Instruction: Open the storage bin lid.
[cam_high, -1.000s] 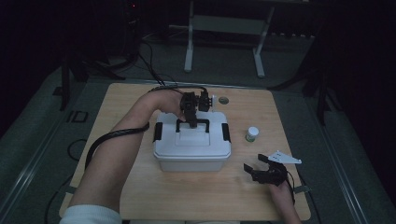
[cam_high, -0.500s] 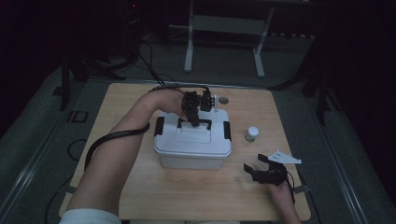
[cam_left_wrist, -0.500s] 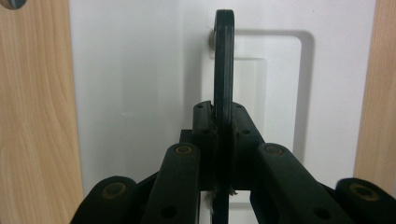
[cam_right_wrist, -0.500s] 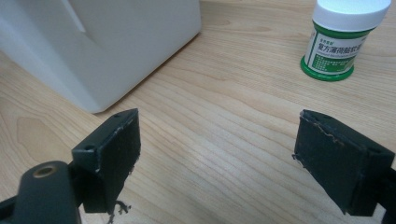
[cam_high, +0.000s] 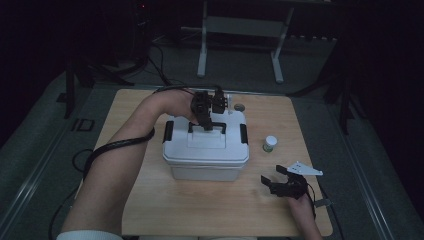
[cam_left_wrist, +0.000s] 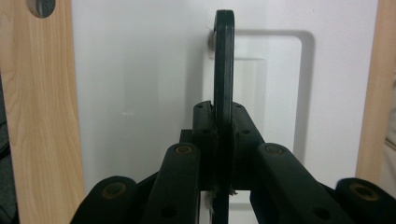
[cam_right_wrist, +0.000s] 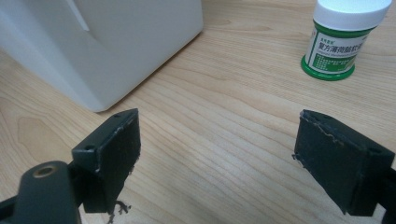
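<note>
High view: my left claw (cam_high: 206, 121) is clamped on the black handle (cam_high: 207, 126) of the white box (cam_high: 206, 150), mid-counter (cam_high: 150, 200). Left gripper view: the handle (cam_left_wrist: 223, 70) stands upright between the pads. Right gripper view: my right claw (cam_right_wrist: 219, 154) hangs released, near the small jar (cam_right_wrist: 343, 39). I judge the lift is starting; next calls for a straight, steady raise.

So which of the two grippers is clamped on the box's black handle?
The left gripper, shut on the upright handle of the white box. The right gripper rests open on the table.
</note>
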